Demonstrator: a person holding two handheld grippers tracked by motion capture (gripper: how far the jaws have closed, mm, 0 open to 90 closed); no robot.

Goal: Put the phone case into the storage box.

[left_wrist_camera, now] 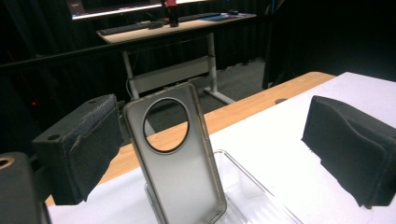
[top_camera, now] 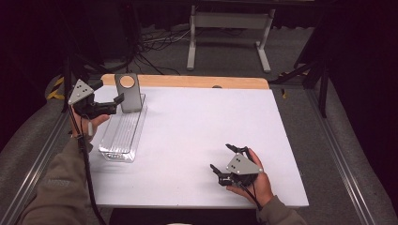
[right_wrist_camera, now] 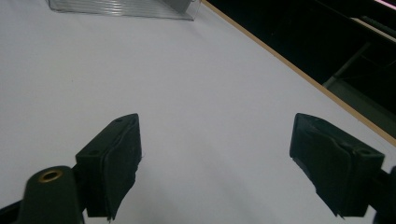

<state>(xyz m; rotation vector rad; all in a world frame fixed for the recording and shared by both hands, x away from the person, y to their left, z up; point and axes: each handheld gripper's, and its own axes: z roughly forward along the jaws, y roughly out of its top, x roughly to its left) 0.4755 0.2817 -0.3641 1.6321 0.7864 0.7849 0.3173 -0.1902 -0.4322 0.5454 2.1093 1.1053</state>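
At the desk's (top_camera: 197, 136) far left corner, the phone case (top_camera: 128, 92) stands upright in the far end of the clear tray (top_camera: 123, 136), propped for an easy sideways grab. The left tool (top_camera: 112, 104), jaws apart, flanks it without touching. The right tool (top_camera: 224, 161), also apart, idles near the front edge.

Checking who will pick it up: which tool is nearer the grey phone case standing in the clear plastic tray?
Left. The left tool is open right beside the grey phone case; the right tool sits far across the white table.
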